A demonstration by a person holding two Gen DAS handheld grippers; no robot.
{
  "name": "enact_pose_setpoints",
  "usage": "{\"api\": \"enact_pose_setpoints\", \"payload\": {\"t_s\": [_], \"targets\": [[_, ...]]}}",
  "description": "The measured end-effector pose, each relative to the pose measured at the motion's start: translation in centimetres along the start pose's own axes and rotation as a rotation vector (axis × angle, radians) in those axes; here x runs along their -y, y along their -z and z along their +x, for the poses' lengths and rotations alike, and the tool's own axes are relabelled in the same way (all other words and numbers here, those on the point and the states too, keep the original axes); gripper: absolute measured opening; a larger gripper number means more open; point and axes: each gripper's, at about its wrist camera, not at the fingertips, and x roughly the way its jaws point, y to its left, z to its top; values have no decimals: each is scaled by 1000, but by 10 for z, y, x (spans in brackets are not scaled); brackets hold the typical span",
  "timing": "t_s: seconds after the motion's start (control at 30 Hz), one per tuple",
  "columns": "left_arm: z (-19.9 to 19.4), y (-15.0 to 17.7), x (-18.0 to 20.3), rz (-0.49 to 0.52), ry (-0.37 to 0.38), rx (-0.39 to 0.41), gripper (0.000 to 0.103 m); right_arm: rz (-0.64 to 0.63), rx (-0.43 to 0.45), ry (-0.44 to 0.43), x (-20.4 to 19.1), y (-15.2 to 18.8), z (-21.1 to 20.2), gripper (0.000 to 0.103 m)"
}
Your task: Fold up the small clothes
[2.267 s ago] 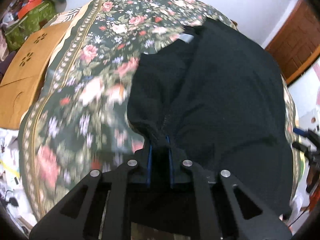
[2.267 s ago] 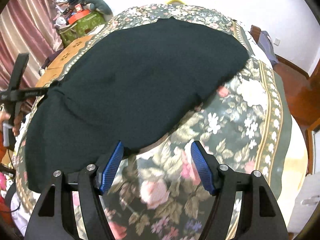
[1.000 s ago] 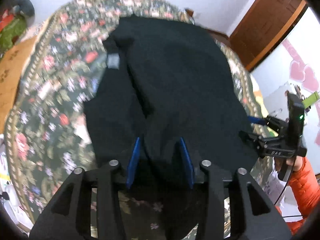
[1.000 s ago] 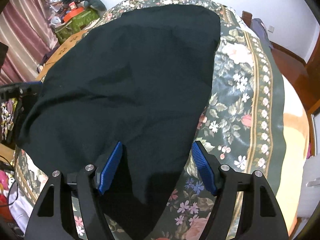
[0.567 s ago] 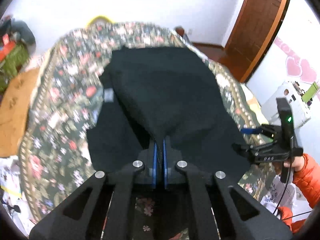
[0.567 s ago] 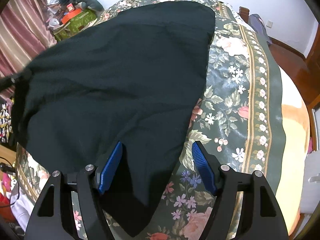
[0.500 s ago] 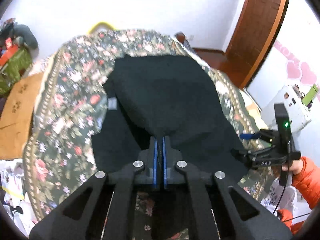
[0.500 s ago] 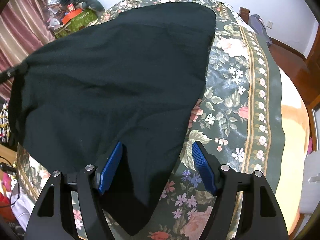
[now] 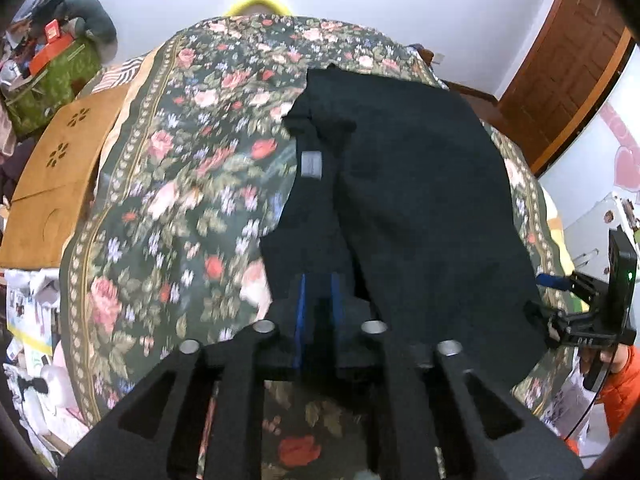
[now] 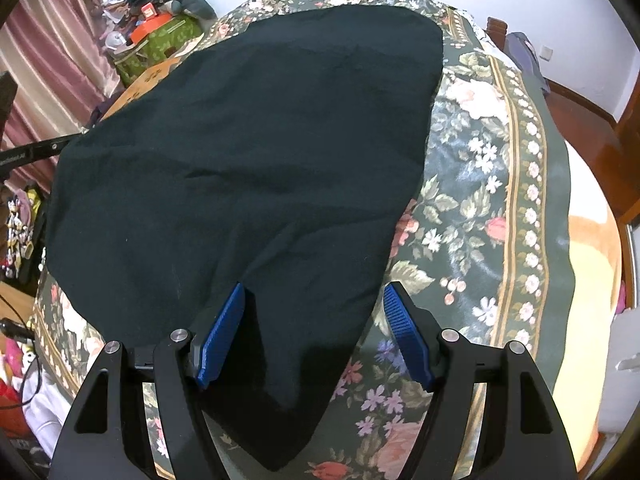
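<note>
A black garment (image 9: pixel 420 200) lies spread on the floral bedspread (image 9: pixel 180 200), its left part folded inward with a grey label (image 9: pixel 311 164) showing. My left gripper (image 9: pixel 318 300) hovers over the garment's near edge. Its jaws are opening, with dark cloth lying in the narrow gap between the blue pads. In the right wrist view the garment (image 10: pixel 260 140) covers most of the bed. My right gripper (image 10: pixel 314 336) stands open, its pads astride the garment's near corner without pressing it. The right gripper (image 9: pixel 588 312) also shows at the bed's right edge, held by a hand in an orange sleeve.
A brown cardboard board (image 9: pixel 52 184) and a green box (image 9: pixel 52 80) sit left of the bed. A wooden door (image 9: pixel 560 92) and a white appliance (image 9: pixel 592 232) stand to the right. Bare bedspread (image 10: pixel 500 200) lies right of the garment, and a pink curtain (image 10: pixel 48 60) hangs far left.
The left gripper shut on a fold of the garment, lifted it, and now its pads have parted again while the view shifted left. The right gripper has not moved.
</note>
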Motion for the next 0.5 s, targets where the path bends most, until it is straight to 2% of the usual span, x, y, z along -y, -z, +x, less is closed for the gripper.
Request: {"api": "enact_pose_setpoints", "payload": {"t_s": [0.03,0.1,0.13,0.27,0.33,0.5], "targets": [[0,-6,2,-1,2,16,39,1,7,1,2,-2,-2,68],[2,-22,6,-1,9,55,51,4,31,3,5,-7,-6,68],[5,-32,9,3,19,66,53,6,42,5,7,-10,-8,68],[43,-70,12,-19,75,10,54,10,69,22,15,-23,-6,68],[66,-83,10,-37,74,-31,54,7,75,41,17,-29,-2,68],[114,-98,4,-61,100,-97,54,15,63,64,27,-38,17,68]]}}
